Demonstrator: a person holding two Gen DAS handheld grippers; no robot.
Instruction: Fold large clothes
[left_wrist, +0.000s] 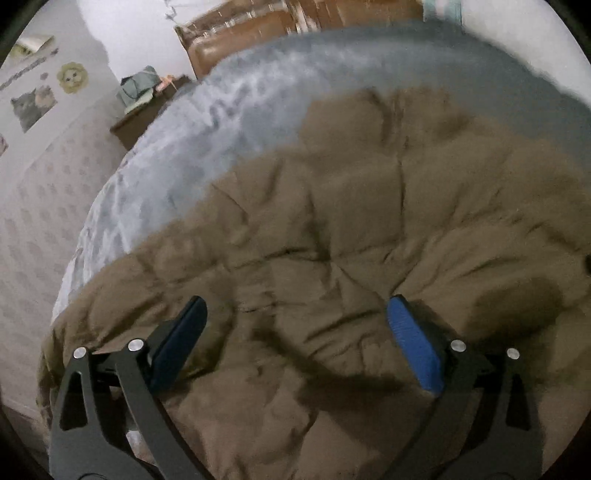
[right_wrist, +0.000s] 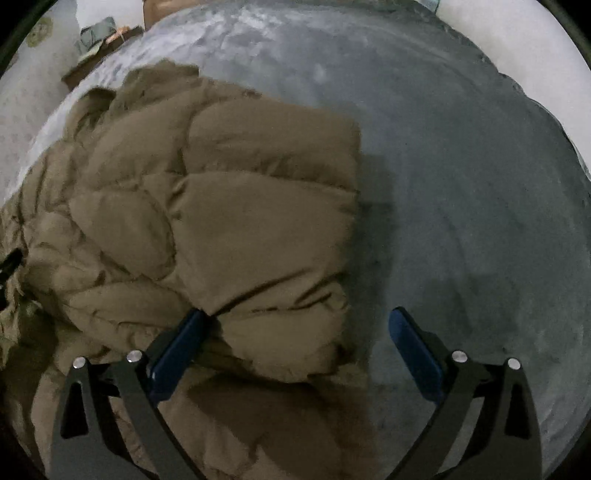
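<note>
Jacket (right_wrist: 207, 206) lies folded on bed (right_wrist: 461, 184), long axis toward headboard (left_wrist: 236, 44); both grippers (left_wrist: 295, 343) (right_wrist: 295, 350) gape, holding nothing.

The brown puffer jacket (right_wrist: 229, 206) is showing matt, quilted cloth. The grey bedspread (right_wrist: 461, 177) is looking soft and plush. Both tools' pads (left_wrist: 413, 347) are appearing as ribbed blue plastic; the headboard (left_wrist: 236, 44) is gleaming like glossy leather.

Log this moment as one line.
left gripper: open, over brown puffer jacket | right gripper: open, at jacket edge | jacket on grey bedspread
</note>
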